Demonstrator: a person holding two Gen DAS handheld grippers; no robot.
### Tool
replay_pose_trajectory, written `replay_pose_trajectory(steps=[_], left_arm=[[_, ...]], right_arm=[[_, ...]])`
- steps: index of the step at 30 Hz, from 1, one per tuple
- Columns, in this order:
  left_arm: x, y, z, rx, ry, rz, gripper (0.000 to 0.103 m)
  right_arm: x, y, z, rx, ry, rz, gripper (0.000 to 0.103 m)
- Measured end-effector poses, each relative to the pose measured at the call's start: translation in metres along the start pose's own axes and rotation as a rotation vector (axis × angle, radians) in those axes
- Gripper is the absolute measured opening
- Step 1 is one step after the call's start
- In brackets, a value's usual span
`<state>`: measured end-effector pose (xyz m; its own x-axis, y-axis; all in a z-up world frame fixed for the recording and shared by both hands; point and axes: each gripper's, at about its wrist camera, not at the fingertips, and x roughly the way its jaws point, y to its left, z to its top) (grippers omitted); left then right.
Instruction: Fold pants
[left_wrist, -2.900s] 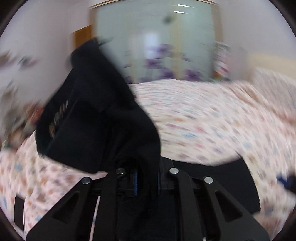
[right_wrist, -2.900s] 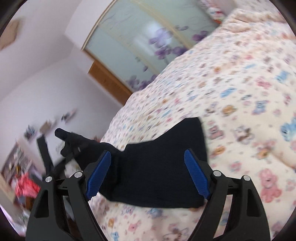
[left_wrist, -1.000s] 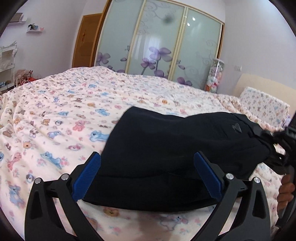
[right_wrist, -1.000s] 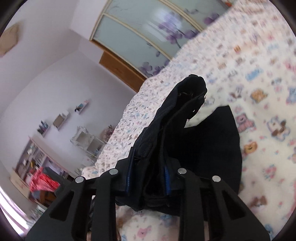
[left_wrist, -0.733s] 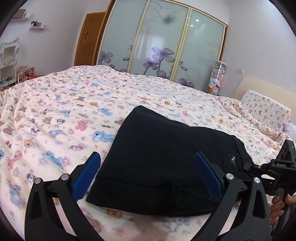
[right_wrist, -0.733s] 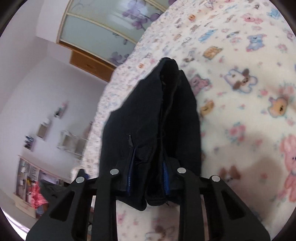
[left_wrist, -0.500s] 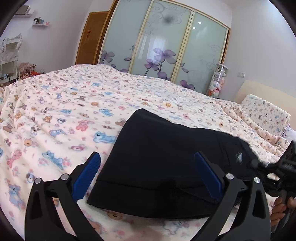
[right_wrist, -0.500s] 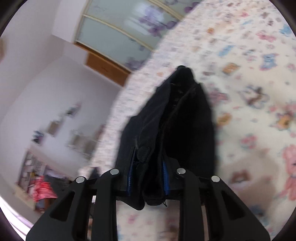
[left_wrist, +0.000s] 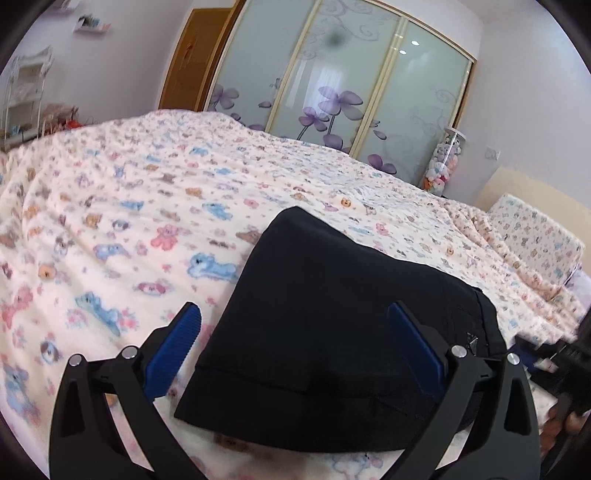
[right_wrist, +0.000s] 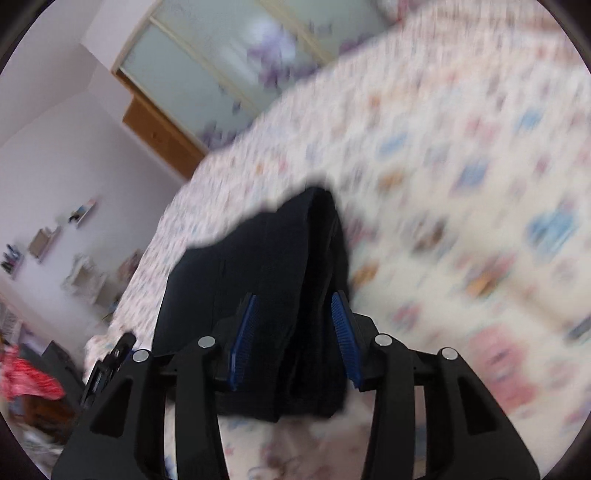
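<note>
The left gripper (left_wrist: 293, 334) has its blue-padded fingers (left_wrist: 173, 345) spread wide and holding nothing, one on either side of the near hem of the pants (left_wrist: 332, 325). The right gripper (right_wrist: 293, 338) is harder to read: its fingers (right_wrist: 242, 338) stand only partly apart with a thick bunch of the black cloth between them, and with the blur in that view I cannot tell whether they are pinching it or letting it go. From the left wrist view the pants lie as a compact, layered black bundle on the bed (left_wrist: 129, 206), flat on the teddy-bear blanket, with a stitched hem toward the camera and a small logo near the right edge. To my eye the folding looks nearly done; what seems left is for the right gripper to let go at its end and perhaps a last smoothing or squaring of the edges. As for containers, a tall clear jar of soft toys (left_wrist: 445, 162) stands by the wardrobe (left_wrist: 332, 77), well apart from the pants.
</note>
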<state>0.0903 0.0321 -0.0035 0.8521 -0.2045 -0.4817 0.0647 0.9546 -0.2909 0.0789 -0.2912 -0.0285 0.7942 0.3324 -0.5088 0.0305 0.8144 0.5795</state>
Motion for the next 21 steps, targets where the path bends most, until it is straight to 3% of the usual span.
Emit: replay_pose_trajectory(steps=[2, 5, 9, 15, 17, 21], left_arm=[[0.001, -0.011, 0.000, 0.057, -0.011, 0.026, 0.101], [0.008, -0.031, -0.004, 0.159, 0.009, 0.082, 0.101], [0.016, -0.051, -0.012, 0.281, 0.036, 0.128, 0.101], [0.019, -0.058, -0.017, 0.332, 0.052, 0.150, 0.101], [0.028, -0.058, -0.020, 0.338, 0.098, 0.157, 0.101], [0.048, -0.053, -0.026, 0.329, 0.217, 0.165, 0.101]], right_arm=[[-0.008, 0.012, 0.003, -0.056, -0.046, 0.055, 0.044], [0.002, 0.030, -0.003, -0.125, 0.006, 0.134, 0.044], [0.016, 0.042, -0.013, -0.196, 0.062, 0.128, 0.044], [0.012, 0.046, -0.016, -0.209, 0.057, 0.136, 0.044], [0.016, 0.043, -0.017, -0.195, 0.067, 0.111, 0.054], [0.046, 0.023, -0.025, -0.137, 0.202, 0.051, 0.054]])
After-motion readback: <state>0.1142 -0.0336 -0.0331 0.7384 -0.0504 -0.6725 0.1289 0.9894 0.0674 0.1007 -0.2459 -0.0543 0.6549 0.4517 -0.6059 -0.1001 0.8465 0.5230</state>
